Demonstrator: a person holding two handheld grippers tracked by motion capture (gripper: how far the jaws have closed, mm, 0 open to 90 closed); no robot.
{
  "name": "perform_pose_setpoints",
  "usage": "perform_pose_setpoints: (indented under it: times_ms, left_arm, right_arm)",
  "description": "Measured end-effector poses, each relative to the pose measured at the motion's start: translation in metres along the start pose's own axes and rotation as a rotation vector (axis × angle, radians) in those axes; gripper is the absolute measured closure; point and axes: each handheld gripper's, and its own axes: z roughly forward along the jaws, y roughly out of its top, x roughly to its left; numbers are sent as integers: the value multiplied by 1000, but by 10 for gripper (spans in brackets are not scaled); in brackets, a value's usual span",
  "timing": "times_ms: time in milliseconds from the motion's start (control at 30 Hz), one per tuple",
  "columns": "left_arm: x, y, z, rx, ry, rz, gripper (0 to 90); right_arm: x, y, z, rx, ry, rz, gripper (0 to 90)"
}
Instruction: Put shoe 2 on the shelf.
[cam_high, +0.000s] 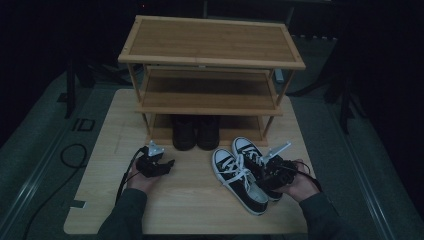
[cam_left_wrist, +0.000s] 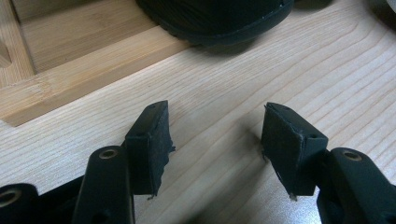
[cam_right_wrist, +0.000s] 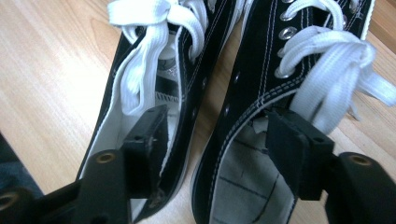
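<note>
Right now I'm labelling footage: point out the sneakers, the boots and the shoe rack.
sneakers (cam_high: 239, 176), high view, laces of the left one
boots (cam_high: 195, 132), high view, between the toes
shoe rack (cam_high: 210, 42), high view, top shelf

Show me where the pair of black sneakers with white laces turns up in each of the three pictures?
High view: the sneakers lie right of centre on the table, by the right gripper.
Left gripper view: no sneakers in it; wood rack, dark boot toe.
Right gripper view: sneakers side by side, one jaw inside each.
Shared landmark: the pale table.
</note>
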Motion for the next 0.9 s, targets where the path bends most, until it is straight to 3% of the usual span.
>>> perform_pose_setpoints:
  times_ms: [133, 300, 467, 600, 667, 733, 900]
  left_arm:
    - [0, 0, 0, 0, 0, 0, 425]
    - [0, 0, 0, 0, 0, 2, 425]
    - [0, 0, 0, -1, -1, 1, 425]
    - [0, 0, 0, -1, -1, 0, 425]
    - [0, 0, 0, -1, -1, 0, 425]
    - [0, 0, 0, -2, -1, 0, 425]
    - [0, 0, 0, -2, -1, 0, 425]
  right_arm:
    - [2, 5, 8, 10, -17, 18, 382]
    - [5, 12, 21, 35, -63, 48, 453]
    - [5, 16, 30, 33, -72, 68, 503]
    - [6, 16, 32, 16, -72, 80, 576]
    - [5, 15, 31, 7, -56, 76, 734]
    - [6, 15, 30, 8, -64, 63, 800]
    - [4, 13, 29, 5, -65, 70, 850]
